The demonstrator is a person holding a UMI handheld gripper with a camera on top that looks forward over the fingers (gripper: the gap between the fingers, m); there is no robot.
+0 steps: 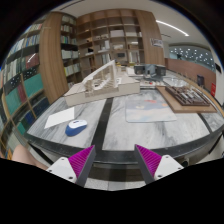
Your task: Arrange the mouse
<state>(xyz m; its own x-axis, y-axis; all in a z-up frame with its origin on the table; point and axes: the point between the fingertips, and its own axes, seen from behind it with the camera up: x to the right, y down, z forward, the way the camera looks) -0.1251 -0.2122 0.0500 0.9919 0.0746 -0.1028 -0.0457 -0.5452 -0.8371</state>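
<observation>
A dark blue mouse (76,127) lies on the marble table (130,128), ahead of my left finger and to its left. A white oval mouse pad (60,118) lies just beyond the mouse to the left. My gripper (113,157) is open and empty, raised above the near part of the table. Its two pink pads (78,159) stand wide apart with nothing between them.
A white architectural model (107,82) stands at the far middle of the table. A wooden tray (186,97) with dark contents sits at the right. A light sheet (150,105) lies in the middle. Bookshelves (50,50) line the left and back walls.
</observation>
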